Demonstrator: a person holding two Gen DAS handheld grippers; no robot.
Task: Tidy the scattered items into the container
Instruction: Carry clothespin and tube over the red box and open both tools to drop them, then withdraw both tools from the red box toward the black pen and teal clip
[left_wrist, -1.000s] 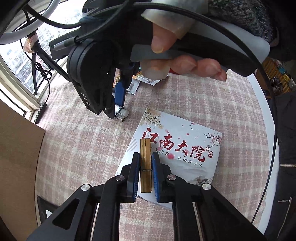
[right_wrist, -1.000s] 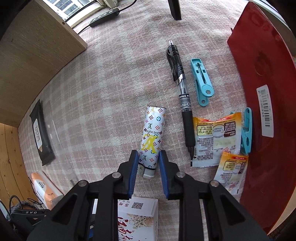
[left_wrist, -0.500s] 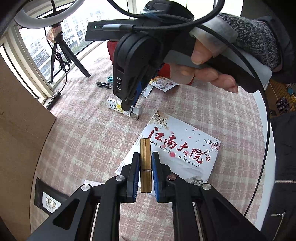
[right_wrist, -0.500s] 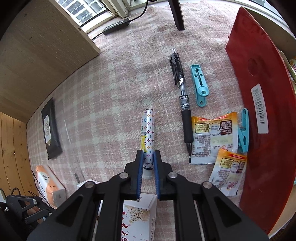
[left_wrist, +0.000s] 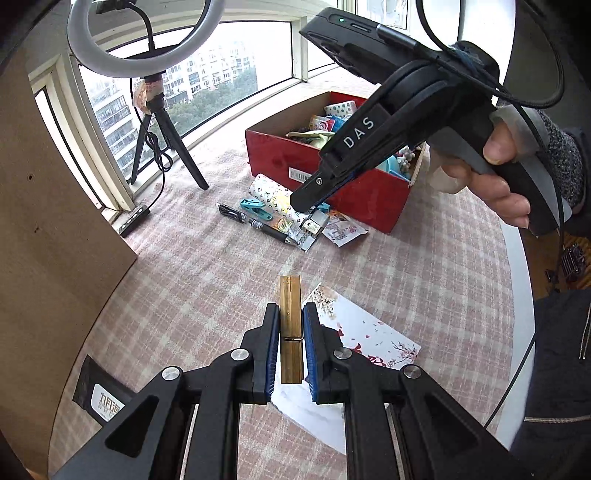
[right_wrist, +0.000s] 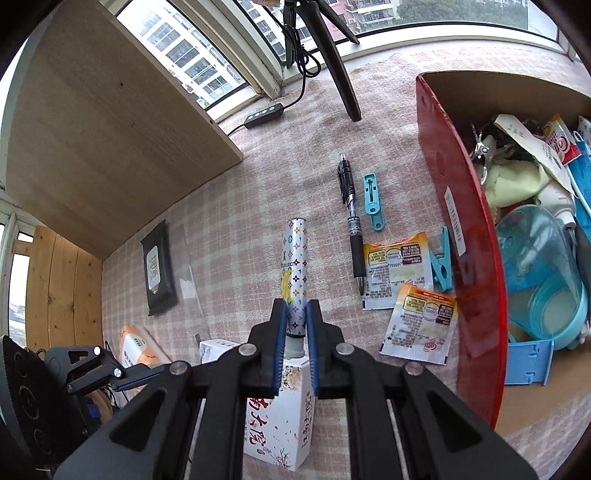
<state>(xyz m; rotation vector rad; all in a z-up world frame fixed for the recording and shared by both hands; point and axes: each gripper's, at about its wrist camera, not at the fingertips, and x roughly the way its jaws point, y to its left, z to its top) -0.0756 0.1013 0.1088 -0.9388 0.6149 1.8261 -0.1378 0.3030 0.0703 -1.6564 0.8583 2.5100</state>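
Note:
My left gripper (left_wrist: 290, 325) is shut on a wooden clothespin (left_wrist: 290, 314) and holds it above the checked tablecloth. My right gripper (right_wrist: 295, 325) is shut on a patterned white tube (right_wrist: 294, 269), lifted off the cloth; the tube also shows in the left wrist view (left_wrist: 271, 195) under the right gripper's fingers. The red box (right_wrist: 469, 236) with several items inside stands to the right of the tube; it shows in the left wrist view (left_wrist: 280, 157) at the far middle.
On the cloth by the box lie a black pen (right_wrist: 351, 218), a teal clip (right_wrist: 372, 201), a blue clothespin (right_wrist: 443, 262) and two snack sachets (right_wrist: 397, 273). A white printed box (left_wrist: 365, 332) lies near, a black wipes pack (right_wrist: 158, 266) left. A tripod (left_wrist: 166, 136) stands by the window.
The right gripper closed on the tube and lifted it toward the red box. The left gripper rose and tilted up with the clothespin, bringing the box into view.

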